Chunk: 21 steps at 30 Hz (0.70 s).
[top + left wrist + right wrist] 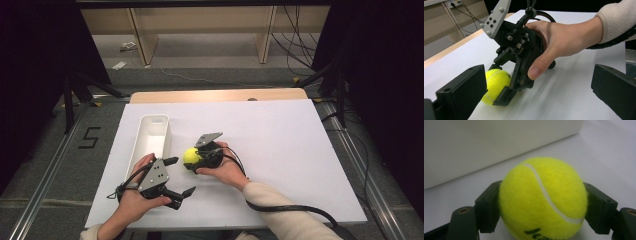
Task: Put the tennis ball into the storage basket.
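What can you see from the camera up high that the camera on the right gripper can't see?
High view alone: the left gripper, jaws apart and holding nothing, both hands, and the whole white bin open on top. Right gripper view alone: the tennis ball up close, with its white seam, black lettering, and a jaw pressed on each side. Both: the ball, the bin and the white table.

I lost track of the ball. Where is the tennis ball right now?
In the high view the tennis ball sits near the table's middle, gripped in the right claw, just right of the white bin.
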Tool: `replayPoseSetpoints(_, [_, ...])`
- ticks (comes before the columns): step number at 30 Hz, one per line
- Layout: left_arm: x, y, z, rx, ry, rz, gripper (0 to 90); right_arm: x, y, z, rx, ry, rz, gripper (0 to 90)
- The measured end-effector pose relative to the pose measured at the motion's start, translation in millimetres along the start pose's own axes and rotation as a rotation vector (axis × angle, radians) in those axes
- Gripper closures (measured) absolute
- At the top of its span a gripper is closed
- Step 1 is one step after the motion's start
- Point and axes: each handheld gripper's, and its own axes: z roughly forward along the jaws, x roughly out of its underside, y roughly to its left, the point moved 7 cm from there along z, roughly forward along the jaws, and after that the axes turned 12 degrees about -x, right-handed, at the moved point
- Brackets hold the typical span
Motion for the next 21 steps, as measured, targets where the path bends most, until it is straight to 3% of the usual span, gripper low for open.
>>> replayPoseSetpoints(21, [0.0,0.1,-0.2,-0.002,0.0,0.0,0.0,-16.0,6.5,-29.5,0.028,-0.065,-0.013,26.1])
